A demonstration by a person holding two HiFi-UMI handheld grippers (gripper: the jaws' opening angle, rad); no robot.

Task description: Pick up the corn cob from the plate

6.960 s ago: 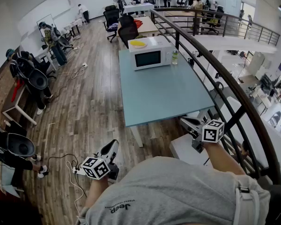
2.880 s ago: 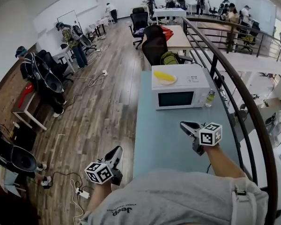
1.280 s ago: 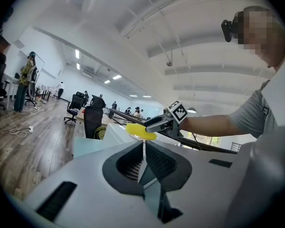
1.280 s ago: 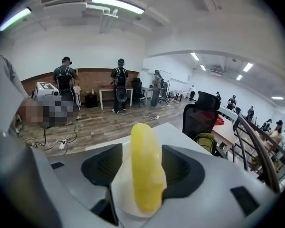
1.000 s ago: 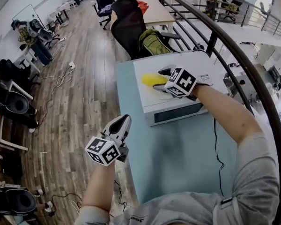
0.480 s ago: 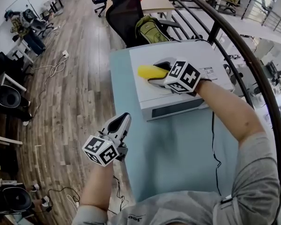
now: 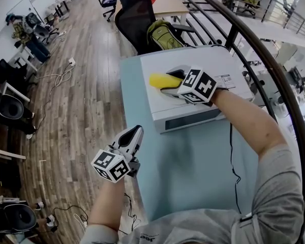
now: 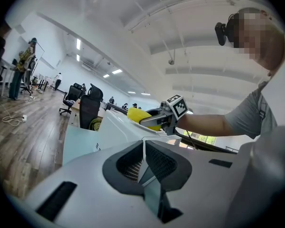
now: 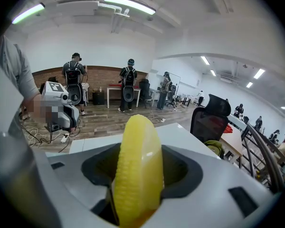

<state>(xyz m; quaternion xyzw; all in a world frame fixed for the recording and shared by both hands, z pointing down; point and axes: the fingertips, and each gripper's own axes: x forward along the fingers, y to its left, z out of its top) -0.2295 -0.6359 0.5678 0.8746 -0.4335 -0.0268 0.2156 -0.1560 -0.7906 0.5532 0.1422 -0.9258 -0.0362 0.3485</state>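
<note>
Corn cob (image 9: pixel 137 170) pinched in right hand-held gripper (image 7: pixel 169 82) over microwave (image 7: pixel 221 62); left hand-held gripper (image 7: pixel 135 132) pressed together.

Head view looks steeply down onto the microwave (image 7: pixel 218 60). Left gripper view faces it from low beside; right gripper view sits close above. All share the corn (image 7: pixel 159 79).

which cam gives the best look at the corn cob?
Right gripper view: the corn cob fills the centre, kernels visible. Head view shows only its yellow end, the rest hidden by the right gripper. Left gripper view shows it small and far off.
</note>
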